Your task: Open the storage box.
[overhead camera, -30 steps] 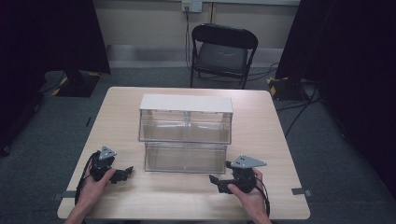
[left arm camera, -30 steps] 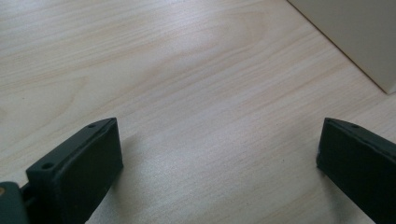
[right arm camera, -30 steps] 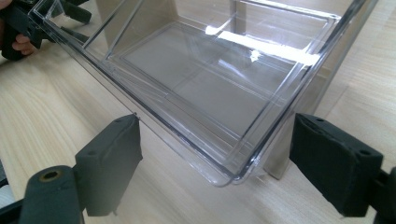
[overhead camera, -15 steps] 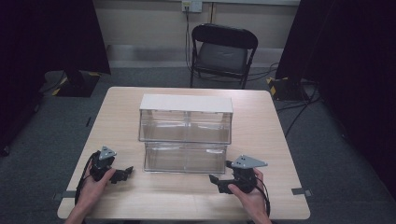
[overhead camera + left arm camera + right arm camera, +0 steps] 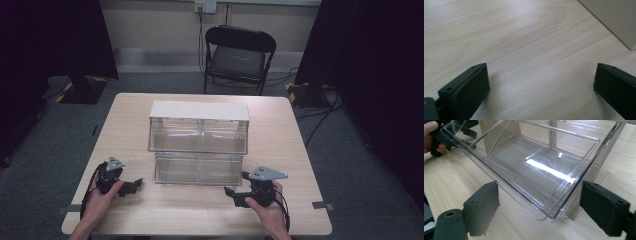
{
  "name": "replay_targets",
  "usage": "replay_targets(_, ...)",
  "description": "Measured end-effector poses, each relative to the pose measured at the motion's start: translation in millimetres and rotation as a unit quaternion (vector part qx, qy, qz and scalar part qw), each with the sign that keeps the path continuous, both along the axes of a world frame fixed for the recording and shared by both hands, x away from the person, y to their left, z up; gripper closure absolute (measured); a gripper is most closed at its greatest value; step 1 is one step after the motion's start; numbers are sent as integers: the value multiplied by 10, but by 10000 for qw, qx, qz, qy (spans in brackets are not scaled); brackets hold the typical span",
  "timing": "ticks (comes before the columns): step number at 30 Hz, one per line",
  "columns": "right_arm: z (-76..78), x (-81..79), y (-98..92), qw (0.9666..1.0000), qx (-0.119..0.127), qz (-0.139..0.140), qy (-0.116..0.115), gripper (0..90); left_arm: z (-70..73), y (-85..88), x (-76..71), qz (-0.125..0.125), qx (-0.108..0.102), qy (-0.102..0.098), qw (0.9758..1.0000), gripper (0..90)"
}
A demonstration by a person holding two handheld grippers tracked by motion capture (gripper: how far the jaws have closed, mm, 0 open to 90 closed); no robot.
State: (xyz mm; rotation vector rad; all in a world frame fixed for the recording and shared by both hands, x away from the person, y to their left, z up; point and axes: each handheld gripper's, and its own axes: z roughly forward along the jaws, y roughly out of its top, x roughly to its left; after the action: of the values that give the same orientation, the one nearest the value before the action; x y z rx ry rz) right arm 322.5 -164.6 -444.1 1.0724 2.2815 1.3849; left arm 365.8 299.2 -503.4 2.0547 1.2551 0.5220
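- A clear plastic drawer unit (image 5: 199,127) with a white top stands near the middle of the bench (image 5: 300,165), its front facing the near edge.
- Its lower drawer (image 5: 198,169) is pulled out toward the near edge, open on top and empty as far as the pictures tell; the upper tier sits closed.
- The right claw (image 5: 231,192) rests on the bench near the near-right corner, just off the drawer's right front corner, jaws spread wide and holding nothing.
- In the right gripper view the drawer's clear front corner (image 5: 554,213) lies between and just beyond the two black jaws, not touched by either.
- The left claw (image 5: 134,184) rests by the near-left corner, beside the drawer's left end and apart from it.
- In the left gripper view its jaws stand wide apart over bare wood, released, with a corner of the unit's white base (image 5: 614,20) at the upper right.
- Judgement: the work in hand looks like handling the drawer, with both claws waiting at its two ends; the contact itself is not yet made.
- The next move likely calls for the right claw to move forward so a jaw meets the front wall squarely, then either push evenly inward or pinch the rim.
- Clear, slick plastic may slip or skew in its rails if pressed at one corner alone, so the left claw should match it at the other end.
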Motion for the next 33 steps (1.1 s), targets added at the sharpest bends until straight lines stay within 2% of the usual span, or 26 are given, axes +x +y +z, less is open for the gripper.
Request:
replay_targets(18,59,4,-23,10000,70,51,-24,153,0,0,0,-1,0,0,10000,0)
replay_targets(33,132,9,-53,9998,146,-24,-119,154,0,1,0,-10,5,3,10000,0)
